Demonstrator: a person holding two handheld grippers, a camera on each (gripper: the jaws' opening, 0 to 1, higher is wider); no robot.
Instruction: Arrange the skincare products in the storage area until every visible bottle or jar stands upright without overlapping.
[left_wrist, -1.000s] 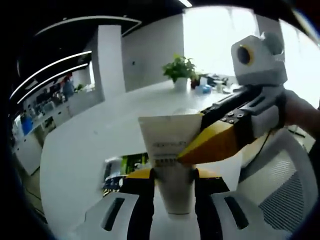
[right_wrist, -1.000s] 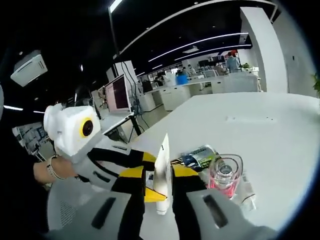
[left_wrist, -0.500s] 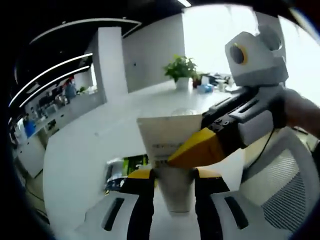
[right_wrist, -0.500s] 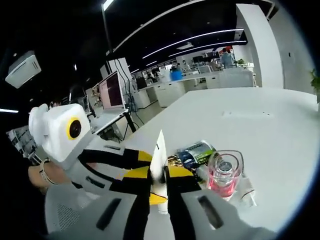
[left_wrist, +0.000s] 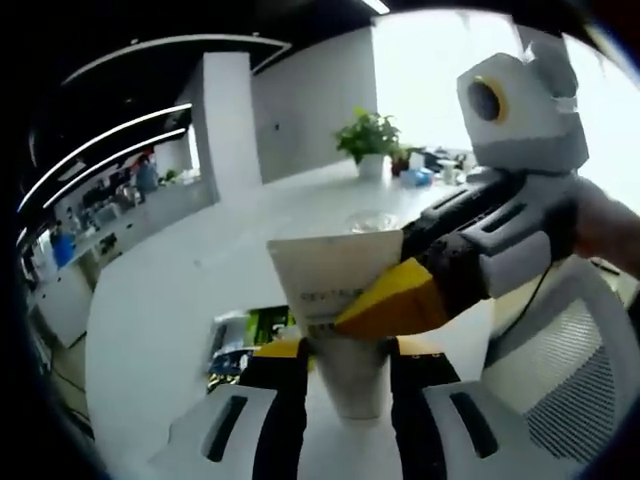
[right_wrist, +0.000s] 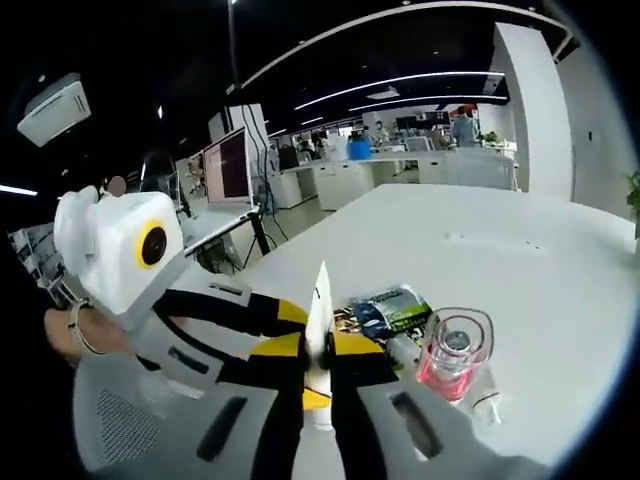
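Observation:
A white squeeze tube (left_wrist: 335, 285) with small grey print is held above the white table (left_wrist: 150, 300), flat crimped end up. My left gripper (left_wrist: 345, 352) is shut on its lower body. My right gripper (left_wrist: 385, 300) reaches in from the right, its yellow tip pinching the tube's flat end. In the right gripper view the tube (right_wrist: 321, 300) shows edge-on as a thin white blade, with my right gripper (right_wrist: 318, 352) shut on it. The left gripper (right_wrist: 288, 330) comes in from the left and holds the same tube lower down.
A clear pink bottle (right_wrist: 455, 360) and a green-and-blue packet (right_wrist: 390, 308) lie on the table (right_wrist: 520, 260) beyond the tube. A grey mesh chair (left_wrist: 570, 400) sits close at the right. A potted plant (left_wrist: 368, 135) stands at the table's far end.
My right gripper's jaws have drawn closer together on the tube's flat end. Both hands drifted slightly; the tube stays held between the two grippers.

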